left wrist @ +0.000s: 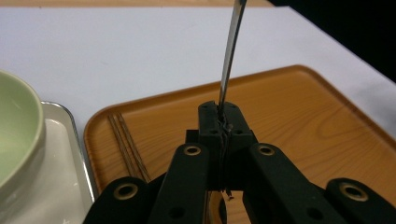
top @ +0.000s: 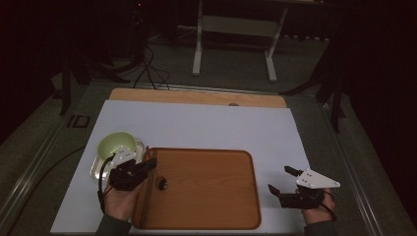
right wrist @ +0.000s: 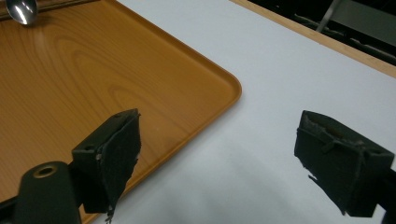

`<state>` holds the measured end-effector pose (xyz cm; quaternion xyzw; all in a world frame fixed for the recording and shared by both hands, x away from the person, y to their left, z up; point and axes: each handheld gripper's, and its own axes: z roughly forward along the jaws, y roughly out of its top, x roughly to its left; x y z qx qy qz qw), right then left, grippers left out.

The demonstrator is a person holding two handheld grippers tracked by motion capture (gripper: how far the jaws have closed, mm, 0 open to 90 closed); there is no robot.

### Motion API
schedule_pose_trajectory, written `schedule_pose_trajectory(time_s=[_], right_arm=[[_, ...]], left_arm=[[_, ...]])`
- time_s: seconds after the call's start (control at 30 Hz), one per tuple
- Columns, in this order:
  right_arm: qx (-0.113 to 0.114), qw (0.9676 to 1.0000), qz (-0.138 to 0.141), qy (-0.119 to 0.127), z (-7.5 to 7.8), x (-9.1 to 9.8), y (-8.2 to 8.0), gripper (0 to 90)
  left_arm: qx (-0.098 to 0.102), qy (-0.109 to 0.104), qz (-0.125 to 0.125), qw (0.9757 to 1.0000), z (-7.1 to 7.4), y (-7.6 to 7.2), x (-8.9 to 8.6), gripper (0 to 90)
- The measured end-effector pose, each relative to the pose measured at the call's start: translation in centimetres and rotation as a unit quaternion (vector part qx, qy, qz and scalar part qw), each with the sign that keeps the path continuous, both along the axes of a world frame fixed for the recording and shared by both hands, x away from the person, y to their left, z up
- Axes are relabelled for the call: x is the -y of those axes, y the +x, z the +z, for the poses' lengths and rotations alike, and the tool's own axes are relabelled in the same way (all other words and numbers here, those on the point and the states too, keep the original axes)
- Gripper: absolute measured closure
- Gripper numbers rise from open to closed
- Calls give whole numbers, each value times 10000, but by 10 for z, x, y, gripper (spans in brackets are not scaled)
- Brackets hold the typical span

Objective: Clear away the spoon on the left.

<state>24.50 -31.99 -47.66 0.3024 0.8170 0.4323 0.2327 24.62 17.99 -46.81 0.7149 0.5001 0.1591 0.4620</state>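
Seen from the high view, the job in hand looks like laying a spoon (top: 161,184) down on the wooden tray (top: 206,216), and the tidy way to do it is probably to bring the bowl end low and flat over the tray's left part before the jaws let go, so it does not bounce or roll toward the rim. The left gripper (top: 147,166) reaches in over the tray's left edge, its hand (top: 119,201) low at the tray's near-left corner; a green bowl (top: 117,144) sits on a metal dish (top: 96,167) just off the tray's far-left corner. The right gripper (top: 281,180) waits off the tray's right edge, over the white sheet (top: 196,125). In the left gripper view the jaws are pressed together on the spoon's thin handle (left wrist: 229,51), which runs on ahead over the tray (left wrist: 299,112); a pair of chopsticks (left wrist: 125,144) lies along the tray's left rim, the bowl (left wrist: 18,130) beyond it. In the right gripper view the jaws stand wide apart with nothing between them, beside the tray's corner (right wrist: 224,88), and the spoon's bowl (right wrist: 21,10) shows over the tray's far part.
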Motion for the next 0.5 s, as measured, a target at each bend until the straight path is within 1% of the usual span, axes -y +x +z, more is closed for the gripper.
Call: schedule_pose_trajectory(time_s=[0.03, 0.1, 0.17, 0.27, 0.33, 0.47, 0.5], right_arm=[[7, 10000, 6, 1, 0, 0, 0, 144], [5, 10000, 6, 1, 0, 0, 0, 144], [3, 10000, 11, -4, 0, 0, 0, 144], [-6, 10000, 25, -16, 0, -1, 0, 144], [-10, 10000, 27, -16, 0, -1, 1, 144], [-16, 10000, 28, -15, 0, -1, 1, 144], [-16, 10000, 28, -13, 0, -1, 1, 144]], left_arm=[[-26, 35, 7, 10000, -3, 2, 1, 898], [9, -9, 22, 10000, -6, 5, 2, 896], [50, 54, 55, 10000, -7, 7, 3, 894], [87, 103, 14, 9999, -10, 12, 4, 888], [51, 33, -28, 10000, -12, 15, 5, 887], [-89, 2, -137, 9999, -18, 17, 7, 874], [-125, -75, -176, 9997, -20, 17, 7, 869]])
